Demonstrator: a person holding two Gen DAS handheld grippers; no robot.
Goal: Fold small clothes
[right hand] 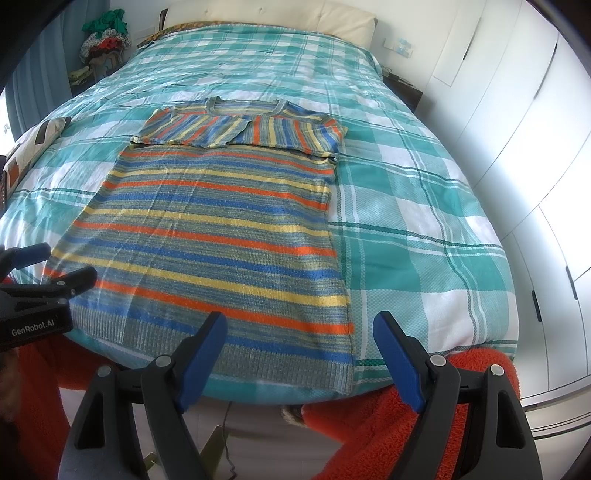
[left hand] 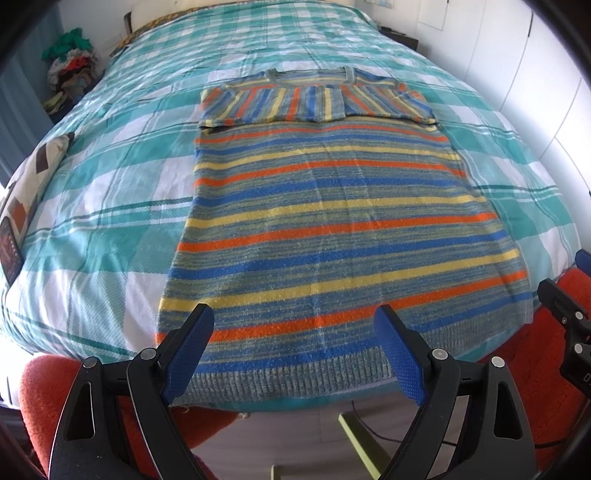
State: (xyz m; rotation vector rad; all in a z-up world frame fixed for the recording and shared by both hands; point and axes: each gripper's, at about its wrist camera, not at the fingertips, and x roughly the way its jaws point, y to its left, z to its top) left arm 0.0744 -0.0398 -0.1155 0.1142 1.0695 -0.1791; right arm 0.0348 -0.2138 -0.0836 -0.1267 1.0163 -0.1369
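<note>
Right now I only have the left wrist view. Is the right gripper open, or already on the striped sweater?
Observer: Open. The right gripper has its jaws wide apart, and no part of the striped sweater is pinched.
Operator: What is it lined up with?
Observer: In the right wrist view, the right hem corner of the sweater shows in the gap between its fingers.
Operator: What's at the far end of the bed? My view cuts off there.
Observer: A cream padded headboard, just past the plaid bedspread.
</note>
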